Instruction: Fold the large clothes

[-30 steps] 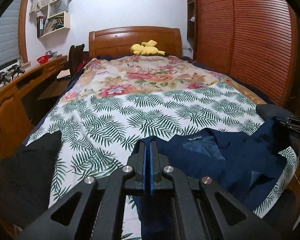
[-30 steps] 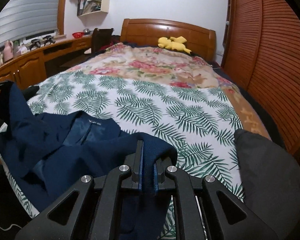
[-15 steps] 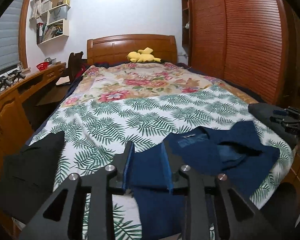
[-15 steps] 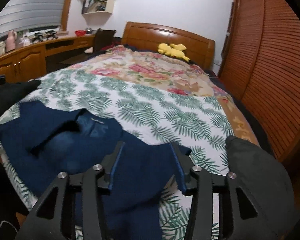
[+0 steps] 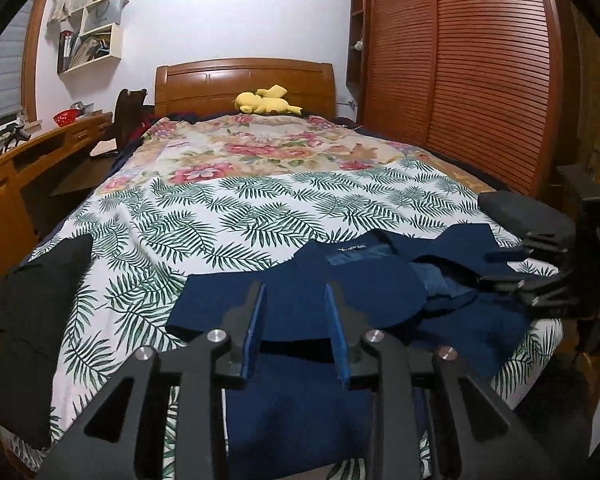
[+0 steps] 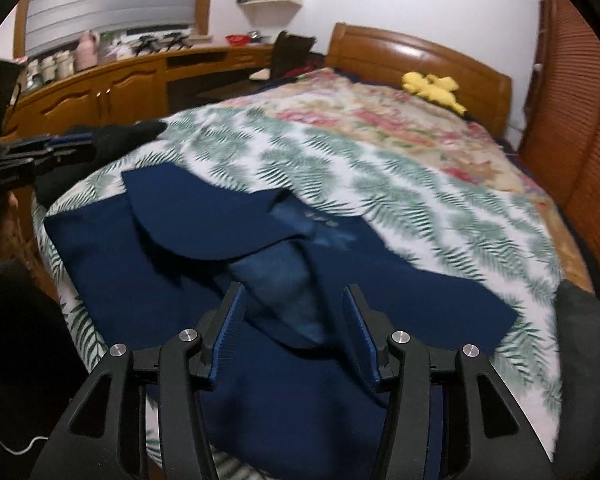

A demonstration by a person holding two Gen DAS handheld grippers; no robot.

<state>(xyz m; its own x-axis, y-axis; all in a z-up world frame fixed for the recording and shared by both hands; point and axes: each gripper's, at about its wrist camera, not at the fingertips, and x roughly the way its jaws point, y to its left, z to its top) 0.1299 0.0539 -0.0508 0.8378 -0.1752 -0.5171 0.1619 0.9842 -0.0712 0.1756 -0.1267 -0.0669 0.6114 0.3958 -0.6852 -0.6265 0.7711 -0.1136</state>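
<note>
A navy blue garment [image 5: 364,292] lies spread at the foot of the bed, its lower part hanging over the edge. It also shows in the right wrist view [image 6: 260,264], with its lighter lining and label showing. My left gripper [image 5: 294,312] is open and empty just above the garment's left part. My right gripper [image 6: 292,312] is open and empty above the garment's middle. The right gripper also shows at the right edge of the left wrist view [image 5: 548,272].
The bed [image 5: 260,208] has a palm-leaf sheet and a floral cover. A black garment [image 5: 28,312] lies at its left corner, a dark grey one [image 5: 528,216] at the right. A yellow plush [image 5: 264,102] sits by the headboard. A wooden desk [image 6: 100,88] is left, a slatted wardrobe [image 5: 480,80] right.
Both grippers were shut on the navy garment a second ago. They have opened and let it drop onto the bed, then drawn back a little. The right gripper has swung left.
</note>
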